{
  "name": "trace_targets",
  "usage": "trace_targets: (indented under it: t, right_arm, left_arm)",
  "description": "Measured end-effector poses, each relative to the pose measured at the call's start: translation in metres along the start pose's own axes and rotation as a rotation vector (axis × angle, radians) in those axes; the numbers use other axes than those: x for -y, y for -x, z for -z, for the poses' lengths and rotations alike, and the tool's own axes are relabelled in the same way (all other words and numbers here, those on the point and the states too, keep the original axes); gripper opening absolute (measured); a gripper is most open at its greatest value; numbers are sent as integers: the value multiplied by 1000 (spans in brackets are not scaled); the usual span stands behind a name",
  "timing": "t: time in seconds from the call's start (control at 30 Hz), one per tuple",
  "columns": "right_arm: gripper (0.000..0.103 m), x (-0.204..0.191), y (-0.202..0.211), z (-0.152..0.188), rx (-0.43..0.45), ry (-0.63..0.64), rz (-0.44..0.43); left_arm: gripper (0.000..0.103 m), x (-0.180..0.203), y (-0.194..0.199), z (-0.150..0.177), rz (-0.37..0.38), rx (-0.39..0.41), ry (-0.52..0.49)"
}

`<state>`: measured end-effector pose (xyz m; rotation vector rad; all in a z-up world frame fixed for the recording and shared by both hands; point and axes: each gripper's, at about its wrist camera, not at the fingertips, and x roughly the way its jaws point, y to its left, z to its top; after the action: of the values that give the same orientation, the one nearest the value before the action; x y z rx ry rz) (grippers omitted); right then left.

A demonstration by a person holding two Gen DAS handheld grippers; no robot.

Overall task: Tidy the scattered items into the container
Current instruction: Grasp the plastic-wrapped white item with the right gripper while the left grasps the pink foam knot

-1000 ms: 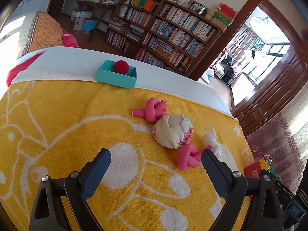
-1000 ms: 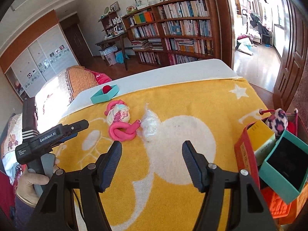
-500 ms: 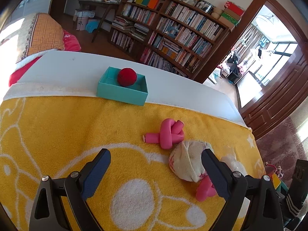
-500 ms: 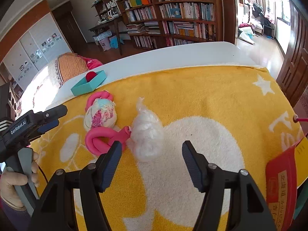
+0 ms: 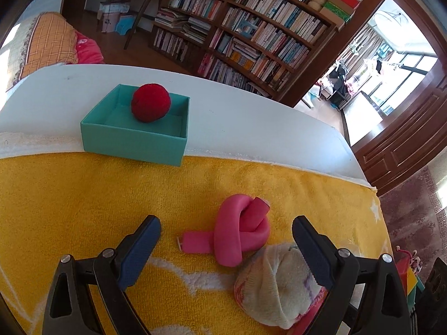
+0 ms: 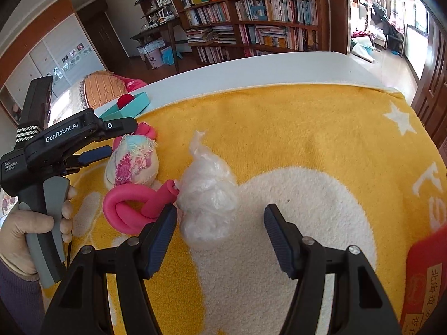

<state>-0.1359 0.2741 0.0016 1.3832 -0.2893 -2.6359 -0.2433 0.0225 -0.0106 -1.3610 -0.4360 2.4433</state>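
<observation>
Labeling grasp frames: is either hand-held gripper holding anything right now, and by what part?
Nothing is held. The left hand-held gripper is open around the pink knotted tube; the right hand-held gripper is open at the clear plastic bag.

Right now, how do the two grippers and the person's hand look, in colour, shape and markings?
Both the left gripper and the right gripper have black angular frames with silver screws and dark blue ribbed pads. From the right wrist view, the left one has a grey handle, white "GenRobot.AI" lettering and a striped strap. The left hand is bare, with a dark purple sleeve.
</observation>
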Motion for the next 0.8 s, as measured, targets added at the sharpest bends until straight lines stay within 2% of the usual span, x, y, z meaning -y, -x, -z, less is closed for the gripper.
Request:
trace_targets:
  t: [0.13,0.17,0.2,0.23,0.27,0.37,0.4,0.73,0.77,0.8]
  right_arm:
    - [68,0,0,-1,6,0,2]
    - [63,0,0,-1,9,4,6]
    - [54,-1,1,-1,11,9,10]
    - [48,-2,1,-1,12,15,10]
    - [38,-2,1,-1,12,21,8]
    - [36,-4,2,1,19,26,6]
    - [36,-3,2,2,20,25,4]
    - [36,-8,27,3,67,14,-16]
    - [36,-9,30,4,71,13,-18]
    - [36,-9,32,4,73,13,-19]
  left_arm:
    - [94,10,-4,3,9,13,-57]
    - [81,12,-4,4,27,17,-68]
    - [73,13,-4,6,39,15,-73]
    - [73,13,-3,7,34,16,-78]
    - [72,13,-1,8,39,22,-81]
    - [44,9,7,9,58,27,-69]
    - [39,5,10,10,68,30,-55]
    - [39,-11,47,20,91,82,-6]
    - [40,-12,46,16,88,83,6]
    - [45,-13,45,15,92,83,23]
